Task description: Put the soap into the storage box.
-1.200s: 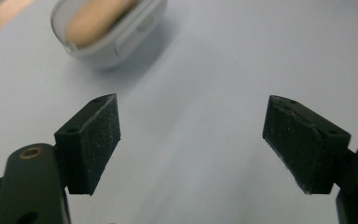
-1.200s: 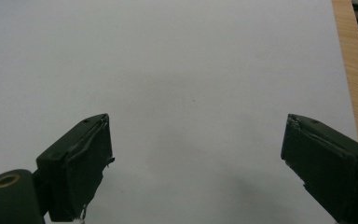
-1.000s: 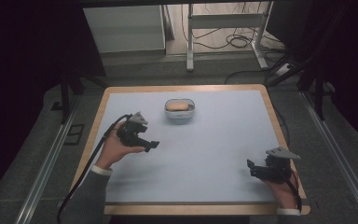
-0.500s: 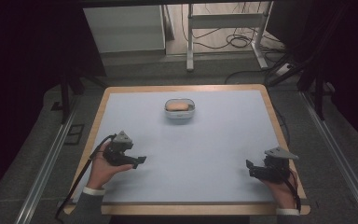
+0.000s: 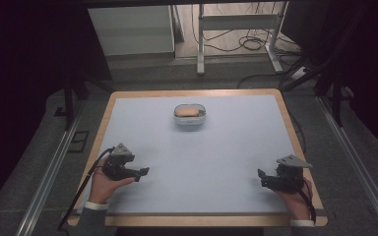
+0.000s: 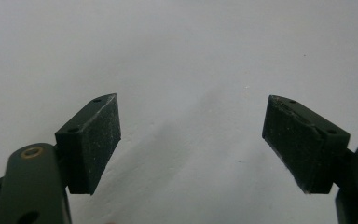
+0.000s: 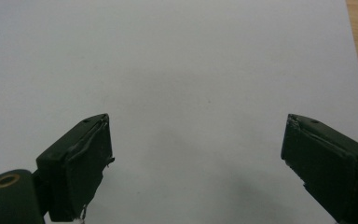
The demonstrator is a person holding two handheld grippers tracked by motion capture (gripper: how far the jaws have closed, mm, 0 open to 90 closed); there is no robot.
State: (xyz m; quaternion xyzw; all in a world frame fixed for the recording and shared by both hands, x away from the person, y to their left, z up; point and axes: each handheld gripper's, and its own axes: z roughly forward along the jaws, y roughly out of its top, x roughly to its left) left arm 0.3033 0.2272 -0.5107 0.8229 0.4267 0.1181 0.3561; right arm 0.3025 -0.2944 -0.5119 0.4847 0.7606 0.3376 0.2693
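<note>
A small white dish (image 5: 190,117) with a tan, bread-like lump (image 5: 187,111) in it stands at the far middle of the pale mat. My left gripper (image 5: 142,172) rests low at the near left, held by a hand, and points right. Its jaws stand wide apart over bare mat, pads (image 6: 95,140) with nothing between them. My right gripper (image 5: 262,178) sits at the near right, pointing left. It is open too, and its pads (image 7: 81,163) frame only bare mat. Both grippers are far from the dish.
The mat (image 5: 216,157) lies on a wooden table whose rim (image 5: 302,142) shows along each side. Cables trail from both grippers. Beyond the table are a white cabinet (image 5: 130,29), metal frame legs (image 5: 201,44) and loose floor cables.
My left gripper has drawn back from mid-table toward the near left edge and sunk lower. The right gripper has stayed where it was.
</note>
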